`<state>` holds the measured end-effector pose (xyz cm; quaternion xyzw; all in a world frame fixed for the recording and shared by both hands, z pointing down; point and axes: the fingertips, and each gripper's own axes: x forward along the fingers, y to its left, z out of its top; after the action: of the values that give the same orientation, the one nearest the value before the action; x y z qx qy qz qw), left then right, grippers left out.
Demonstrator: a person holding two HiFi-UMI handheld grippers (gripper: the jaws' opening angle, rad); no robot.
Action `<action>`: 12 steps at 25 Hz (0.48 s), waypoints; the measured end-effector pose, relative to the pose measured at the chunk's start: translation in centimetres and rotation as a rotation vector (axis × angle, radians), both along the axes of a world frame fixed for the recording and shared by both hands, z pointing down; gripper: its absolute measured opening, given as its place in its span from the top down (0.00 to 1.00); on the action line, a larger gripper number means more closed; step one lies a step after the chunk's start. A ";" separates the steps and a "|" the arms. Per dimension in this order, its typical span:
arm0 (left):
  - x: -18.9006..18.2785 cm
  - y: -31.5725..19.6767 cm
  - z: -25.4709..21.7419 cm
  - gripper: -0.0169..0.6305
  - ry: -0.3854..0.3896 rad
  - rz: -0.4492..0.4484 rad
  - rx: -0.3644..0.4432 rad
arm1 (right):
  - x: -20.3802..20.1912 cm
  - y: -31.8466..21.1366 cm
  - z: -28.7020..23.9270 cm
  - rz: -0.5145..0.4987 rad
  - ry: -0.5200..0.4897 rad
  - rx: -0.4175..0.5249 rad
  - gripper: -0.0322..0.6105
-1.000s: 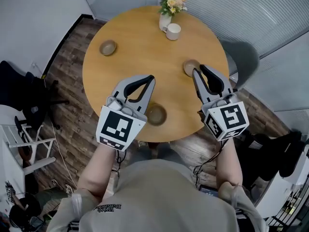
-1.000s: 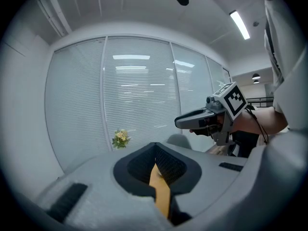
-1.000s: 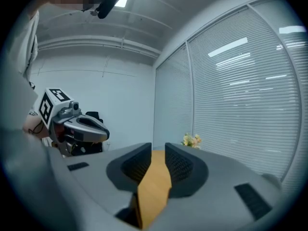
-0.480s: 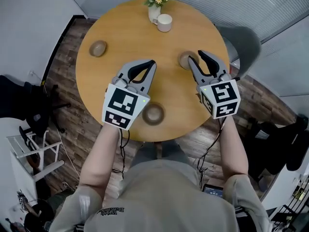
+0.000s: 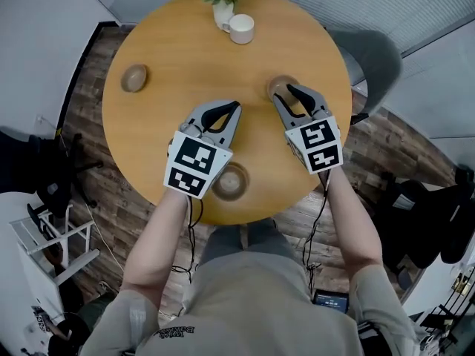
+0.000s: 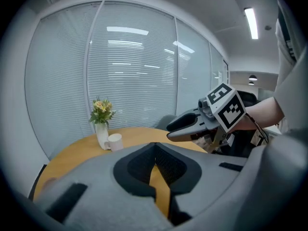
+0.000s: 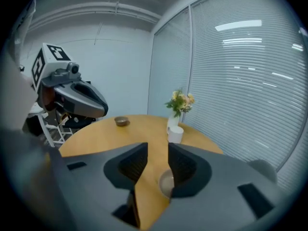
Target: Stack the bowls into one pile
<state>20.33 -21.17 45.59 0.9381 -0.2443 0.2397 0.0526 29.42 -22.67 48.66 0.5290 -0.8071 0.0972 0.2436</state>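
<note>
Three small brown bowls sit apart on the round wooden table [image 5: 178,58]. One bowl [image 5: 134,78] is at the far left. A second bowl [image 5: 280,86] lies at the right, and my right gripper [image 5: 283,95] is open with its fingertips over that bowl's near rim. In the right gripper view this bowl [image 7: 165,184] shows low between the jaws. The third bowl [image 5: 230,182] rests near the front edge, just right of the left gripper's marker cube. My left gripper [image 5: 235,107] hovers over mid-table, shut on nothing, its tips meeting [image 6: 154,146].
A white vase of flowers [image 5: 223,6] and a white mug [image 5: 241,28] stand at the table's far edge. A grey chair [image 5: 375,58] is beside the table at the right. Dark wooden floor surrounds the table.
My right gripper has moved forward and left until its tips are over the right bowl. The left gripper has shifted slightly forward, clear of the near bowl. The bowls have not moved.
</note>
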 end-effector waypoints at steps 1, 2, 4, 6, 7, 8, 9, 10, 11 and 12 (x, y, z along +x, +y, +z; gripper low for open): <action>0.1 -0.1 0.8 0.95 -0.009 -0.001 -0.010 | 0.0 0.0 1.1 -0.005 0.003 -0.019 0.76; 0.3 0.0 1.5 0.95 -0.018 0.000 -0.019 | 0.1 0.0 2.2 -0.008 0.007 -0.038 0.76; 0.7 -0.1 2.7 0.95 -0.031 0.010 -0.033 | 0.5 -0.1 4.2 -0.008 0.018 -0.072 0.76; 0.8 -0.2 3.6 0.95 -0.040 0.018 -0.045 | 0.8 -0.3 6.0 -0.008 0.030 -0.103 0.76; 0.8 -0.3 4.1 0.95 -0.046 0.018 -0.051 | 0.8 -0.4 6.8 -0.008 0.036 -0.117 0.76; 0.8 -0.3 4.7 0.95 -0.052 0.016 -0.058 | 0.9 -0.5 7.7 -0.008 0.043 -0.131 0.76; 0.8 -0.4 5.4 0.95 -0.058 0.015 -0.067 | 1.0 -0.6 8.6 -0.006 0.050 -0.143 0.76; 0.9 -0.4 6.0 0.95 -0.061 0.013 -0.080 | 1.2 -0.7 9.4 -0.005 0.055 -0.155 0.76; 1.0 -0.5 6.7 0.95 -0.060 0.012 -0.097 | 1.3 -1.0 10.2 -0.003 0.058 -0.167 0.76; 1.2 -0.5 7.3 0.95 -0.056 0.011 -0.116 | 1.3 -1.2 10.9 -0.001 0.060 -0.179 0.76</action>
<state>21.50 -21.71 52.90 0.9278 -0.2262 0.2800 0.0984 30.75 -23.85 59.60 0.5073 -0.7878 0.1531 0.3140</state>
